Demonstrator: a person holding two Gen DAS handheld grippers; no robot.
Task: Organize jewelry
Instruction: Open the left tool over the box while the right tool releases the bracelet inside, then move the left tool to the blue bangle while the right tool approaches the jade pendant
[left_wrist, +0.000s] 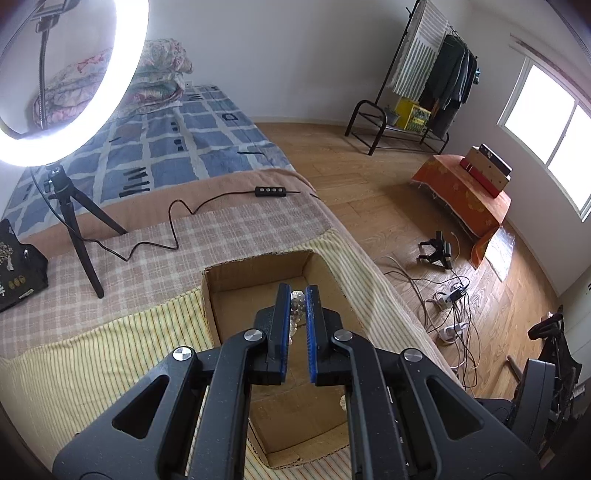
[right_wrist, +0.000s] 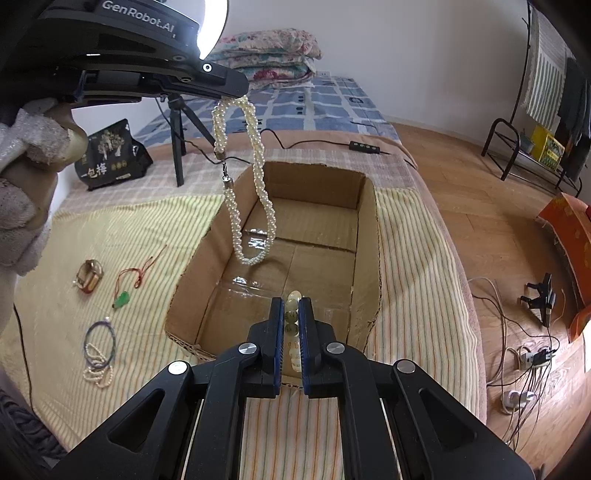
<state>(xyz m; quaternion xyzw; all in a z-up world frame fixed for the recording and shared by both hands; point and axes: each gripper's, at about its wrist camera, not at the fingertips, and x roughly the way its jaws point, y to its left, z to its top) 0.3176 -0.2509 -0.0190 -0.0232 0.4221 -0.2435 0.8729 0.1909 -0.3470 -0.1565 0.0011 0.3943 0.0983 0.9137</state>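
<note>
1. Closest to you, your right gripper (right_wrist: 291, 325) has its jaws nearly together, clamped on a bracelet of large pale beads (right_wrist: 291, 317). You hold it at the near rim of the cardboard box (right_wrist: 369, 236), probably so it falls inside once released.
2. Your left gripper (left_wrist: 297, 314) is likewise narrowed onto a pearl necklace (right_wrist: 255, 192). Seen from the right wrist, the twisted strand hangs in a long loop from the fingertips, its lowest part dangling inside the box above the floor. Holding it high keeps the loop clear of the walls.
3. The box sits open on the striped cloth (right_wrist: 129, 229), its floor bare as far as you can see, so nothing appears sorted yet.
4. To the left of the box, pieces still wait on the cloth: a brown ring-like piece (right_wrist: 89, 280), a red cord with a green pendant (right_wrist: 123, 295), and a tangle of thin bracelets (right_wrist: 99, 354).
5. Farther off stand a black pouch (right_wrist: 110, 155) and the ring light tripod (left_wrist: 79, 229).
</note>
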